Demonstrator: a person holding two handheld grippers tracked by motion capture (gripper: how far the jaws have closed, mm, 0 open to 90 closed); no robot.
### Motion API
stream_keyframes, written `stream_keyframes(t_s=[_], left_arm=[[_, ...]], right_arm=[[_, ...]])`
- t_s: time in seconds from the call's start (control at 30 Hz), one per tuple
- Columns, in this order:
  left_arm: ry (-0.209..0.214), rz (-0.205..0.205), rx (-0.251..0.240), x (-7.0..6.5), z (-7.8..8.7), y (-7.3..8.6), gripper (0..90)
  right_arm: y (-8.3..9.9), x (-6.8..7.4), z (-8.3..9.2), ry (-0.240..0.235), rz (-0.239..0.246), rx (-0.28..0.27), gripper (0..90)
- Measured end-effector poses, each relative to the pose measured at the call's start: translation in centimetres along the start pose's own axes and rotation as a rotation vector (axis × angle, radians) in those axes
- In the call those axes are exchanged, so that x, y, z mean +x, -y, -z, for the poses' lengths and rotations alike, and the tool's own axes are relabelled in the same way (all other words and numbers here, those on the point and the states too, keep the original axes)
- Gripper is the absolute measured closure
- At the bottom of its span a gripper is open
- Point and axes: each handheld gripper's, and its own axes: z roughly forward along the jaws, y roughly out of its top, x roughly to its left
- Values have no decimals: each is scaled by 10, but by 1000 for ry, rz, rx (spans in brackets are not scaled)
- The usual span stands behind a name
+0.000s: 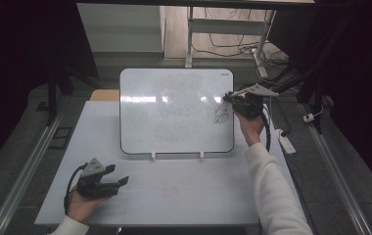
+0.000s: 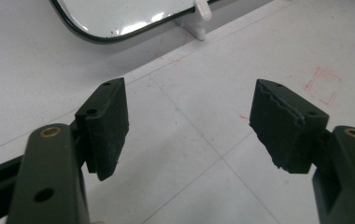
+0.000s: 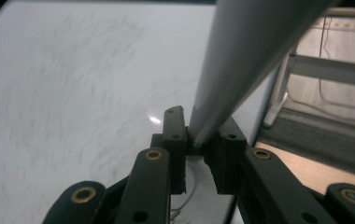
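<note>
The right gripper (image 1: 229, 96) is clamped on a pale marker (image 3: 241, 70), and the work in hand looks like drawing on the whiteboard (image 1: 174, 112) that stands propped at the back of the counter (image 1: 174, 196). In the right gripper view the marker's barrel (image 3: 241, 70) sits pinched between the two black jaws, its near end caught there and its long axis running up and away toward the camera, well tilted against the board's face. In the high view that gripper is held at the board's right side, with a small dark scribble (image 1: 221, 113) just below and beside it; the marker's writing tip cannot be made out, so whether it touches the board cannot be told. The board lies straight ahead of this gripper, its faintly smeared white surface (image 3: 73, 93) spreading away to the left of the jaws, so any further stroke would, in my judgement, run leftward or downward from where the gripper is. The left gripper (image 1: 121, 181) rests low on the counter, well apart from the marker, its jaws standing wide with nothing between them; in its own view the board's lower rim (image 2: 115, 32) and a white foot (image 2: 196, 21) lie ahead and above. The right hand (image 1: 248, 122) is plainly the nearer one.
</note>
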Motion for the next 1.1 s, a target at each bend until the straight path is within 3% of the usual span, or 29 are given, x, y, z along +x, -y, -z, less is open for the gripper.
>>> stream_keyframes(t_s=[0.1,0.13,0.17,0.2,0.23,0.3,0.37,0.43,0.5,0.53,0.6,0.63,0.67,0.73,0.8,0.83,0.87,0.9,1.0,1.03,1.07,1.1], left_arm=[[0,2,3,2,-1,0,293],[-1,5,6,2,-2,0,293],[2,5,9,3,-3,0,293],[2,5,13,2,-3,0,293],[1,2,13,2,-3,0,293],[0,-1,8,0,-2,0,293],[-1,-2,4,0,-1,0,293],[-1,1,2,1,-1,0,293],[-1,4,8,2,-1,1,293],[-1,5,8,3,-2,1,293],[2,8,10,3,-3,1,293],[1,5,12,3,-3,1,293],[1,2,11,2,-3,0,293],[1,-3,7,0,-2,0,293],[0,-2,4,1,-2,0,293],[1,2,6,1,-2,0,293],[2,4,8,2,-3,0,292],[1,5,10,2,-3,0,293],[1,1,11,1,-3,1,293],[1,0,9,0,-3,0,293],[1,0,6,-1,-2,0,293],[1,-1,4,-1,-2,0,293]], right_arm=[[14,29,-9,-138,107,86,778],[14,29,-9,-138,107,86,778],[12,33,-9,-127,165,101,778],[12,33,-9,-127,165,101,778],[8,27,-8,-95,138,72,778],[0,7,-3,-9,56,9,778],[-4,-7,-1,24,-4,-25,777],[-3,-3,-1,22,11,-21,777],[3,10,-3,-54,63,36,778],[9,19,-1,-74,159,79,778],[7,15,1,-68,154,81,778],[5,8,3,-38,115,56,778],[4,-6,9,16,26,9,778],[6,-7,9,13,1,-2,778],[18,18,2,-92,80,60,778],[18,18,2,-92,80,60,778],[21,27,0,-124,120,86,778],[19,27,0,-124,142,99,778],[11,5,6,-16,28,17,778],[11,5,6,-16,28,17,778],[10,3,6,-24,-7,10,778],[12,7,4,-33,4,18,778]])
